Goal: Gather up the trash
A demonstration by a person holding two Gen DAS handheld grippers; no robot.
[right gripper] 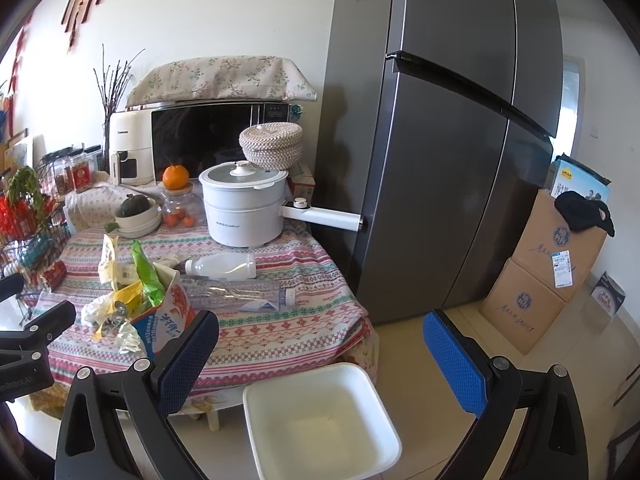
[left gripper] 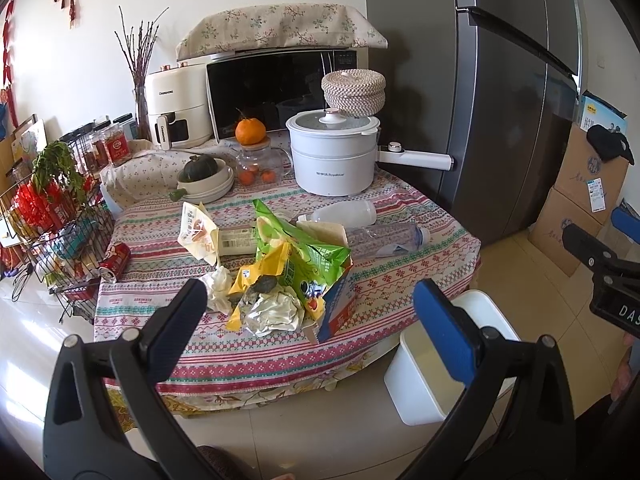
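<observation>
Trash lies on the patterned tablecloth (left gripper: 248,344): a green snack bag (left gripper: 304,252), a yellow wrapper (left gripper: 256,276), crumpled paper (left gripper: 272,312), a blue-and-white carton (left gripper: 340,304), a white bottle (left gripper: 344,213), a clear bottle (left gripper: 384,240) and a red can (left gripper: 116,261). A white bin (right gripper: 320,420) stands empty on the floor beside the table. My left gripper (left gripper: 312,320) is open and empty, short of the pile. My right gripper (right gripper: 320,344) is open and empty above the bin. The carton (right gripper: 168,320) and white bottle (right gripper: 224,266) also show in the right wrist view.
A white electric pot (left gripper: 332,156), a bowl with a squash (left gripper: 204,176), a microwave (left gripper: 276,92) and an air fryer (left gripper: 176,108) stand at the back. A wire rack (left gripper: 60,224) is left, a grey fridge (right gripper: 460,140) and cardboard boxes (right gripper: 540,280) right.
</observation>
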